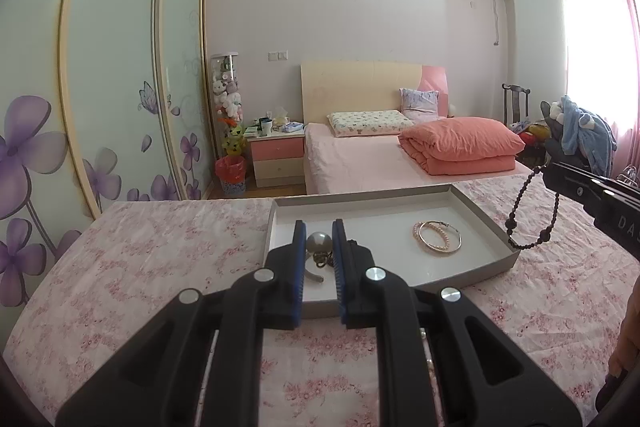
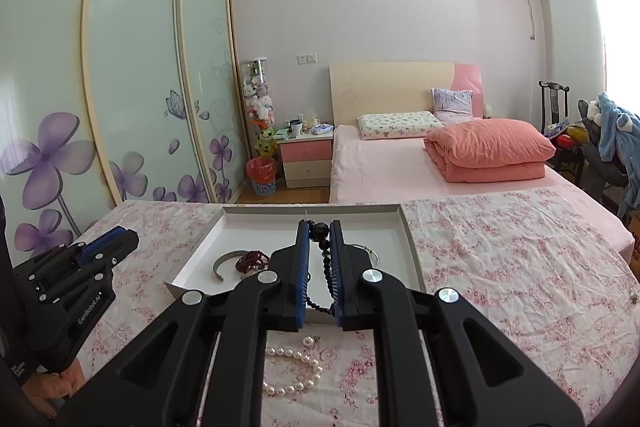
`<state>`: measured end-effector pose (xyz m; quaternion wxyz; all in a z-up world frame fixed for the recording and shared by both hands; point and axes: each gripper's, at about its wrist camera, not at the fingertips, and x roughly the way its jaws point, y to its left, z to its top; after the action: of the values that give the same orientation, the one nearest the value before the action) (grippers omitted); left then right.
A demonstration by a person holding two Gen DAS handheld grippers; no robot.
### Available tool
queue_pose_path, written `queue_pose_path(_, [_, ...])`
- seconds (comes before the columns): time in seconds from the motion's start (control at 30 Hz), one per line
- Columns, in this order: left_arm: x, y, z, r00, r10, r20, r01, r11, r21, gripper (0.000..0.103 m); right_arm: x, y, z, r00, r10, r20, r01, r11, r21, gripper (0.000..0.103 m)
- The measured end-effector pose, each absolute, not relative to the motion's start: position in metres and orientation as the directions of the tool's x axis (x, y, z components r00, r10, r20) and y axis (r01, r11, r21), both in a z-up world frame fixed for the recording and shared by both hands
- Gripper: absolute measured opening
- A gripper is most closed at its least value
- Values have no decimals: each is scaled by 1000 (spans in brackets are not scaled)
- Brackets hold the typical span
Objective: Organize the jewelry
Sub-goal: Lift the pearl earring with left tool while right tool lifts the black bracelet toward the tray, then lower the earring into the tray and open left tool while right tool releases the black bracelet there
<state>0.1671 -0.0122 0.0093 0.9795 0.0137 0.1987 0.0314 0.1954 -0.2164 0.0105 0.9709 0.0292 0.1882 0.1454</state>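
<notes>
From the left wrist view, we are watching the left gripper (image 1: 319, 247) hanging over the near-left part of the grey tray (image 1: 476, 205), its jaws a little apart and gripping nothing; the pearl-topped piece (image 1: 319, 242) seen between them appears to be lying in the tray beyond. To the right of the tray, the right gripper (image 1: 560, 173) is dangling a dark bead bracelet (image 1: 532, 215) above the tray's right wall. We are judging that the hanging loop could catch on that wall or drop outside onto the floral cloth (image 1: 160, 247) if let go too soon. The pink and silver bangles (image 1: 437, 235) are lying in the tray's right half.

From the right wrist view, the right gripper (image 2: 319, 251) is clamped on the dark bead bracelet (image 2: 325, 267), which is trailing down over the tray (image 2: 408, 239). It looks loose and limp, a string of small dark beads with a few larger ones. A swinging strand could snag the open silver cuff (image 2: 224, 263) or the red bead cluster (image 2: 252, 261) in the tray's left half. The pearl necklace (image 2: 296, 371) is waiting on the cloth just nearer than the tray.
</notes>
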Motion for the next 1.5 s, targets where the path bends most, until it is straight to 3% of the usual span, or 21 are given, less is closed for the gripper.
queue_pose_path(0.77, [236,-9,8,913,58,-404,-45,998,41,14,244,-201,14,895,283,-346,-266,959,96,11])
queue_pose_path(1.5, [334,-5,-41,838,-15,-546,4,1000,-20,14,341,-192,-39,803,288,-522,-230,958,174,11])
